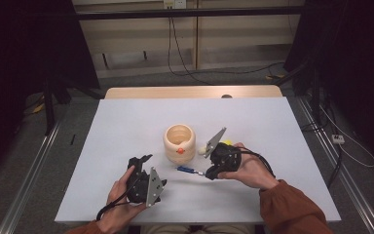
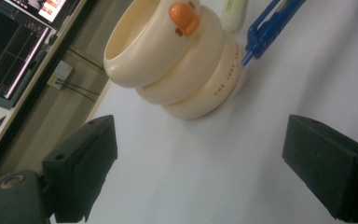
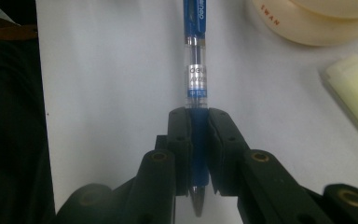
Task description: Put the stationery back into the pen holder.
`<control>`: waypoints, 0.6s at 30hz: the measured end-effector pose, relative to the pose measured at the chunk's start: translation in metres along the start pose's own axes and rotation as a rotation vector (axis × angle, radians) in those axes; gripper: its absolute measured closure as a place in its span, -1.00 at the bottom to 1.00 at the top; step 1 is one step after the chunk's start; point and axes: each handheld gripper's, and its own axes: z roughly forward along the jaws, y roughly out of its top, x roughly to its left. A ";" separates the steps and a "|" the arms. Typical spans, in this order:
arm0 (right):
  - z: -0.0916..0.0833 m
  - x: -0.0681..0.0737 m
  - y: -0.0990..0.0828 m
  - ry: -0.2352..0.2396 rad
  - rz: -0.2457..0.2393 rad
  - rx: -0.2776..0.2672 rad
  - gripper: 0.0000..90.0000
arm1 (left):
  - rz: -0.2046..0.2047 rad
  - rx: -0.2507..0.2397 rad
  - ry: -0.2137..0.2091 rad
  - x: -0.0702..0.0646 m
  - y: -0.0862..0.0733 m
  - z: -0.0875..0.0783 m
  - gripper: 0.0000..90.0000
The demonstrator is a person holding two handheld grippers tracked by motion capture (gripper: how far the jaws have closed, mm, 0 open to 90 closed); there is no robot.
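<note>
Right tongs are clamped on a blue pen, their pads pinching the rubber grip section near the tip, with the barrel and clip end sticking out ahead of the jaws. From the high view the pen hangs level just above the desk, in front of a cream ringed pen pot with an orange duck bill on its side.

I judge the pen light, stiff and smooth-barrelled; the rubber grip is the surest place to pinch, since the clear plastic further up would likely slip or let it pivot. Held so near one end, the long free end may swing.

Beside the pot lies a pale yellow highlighter, close enough to be nudged on the way across. Left tongs hover wide apart and empty, pointed at the pot. The rest of the white desk lies bare toward its edges, giving ample room to lift and tilt.
</note>
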 end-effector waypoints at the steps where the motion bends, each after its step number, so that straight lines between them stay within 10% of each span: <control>1: 0.000 0.000 0.002 0.000 0.003 0.001 0.78 | 0.009 -0.004 0.014 -0.001 0.002 0.001 -0.77; 7: 0.003 0.002 0.012 0.005 -0.010 -0.002 0.78 | 0.155 0.004 0.038 -0.005 0.018 0.011 -0.68; 18: 0.009 0.006 0.025 0.018 -0.019 0.002 0.78 | 0.280 0.026 0.098 -0.029 0.032 0.021 -0.51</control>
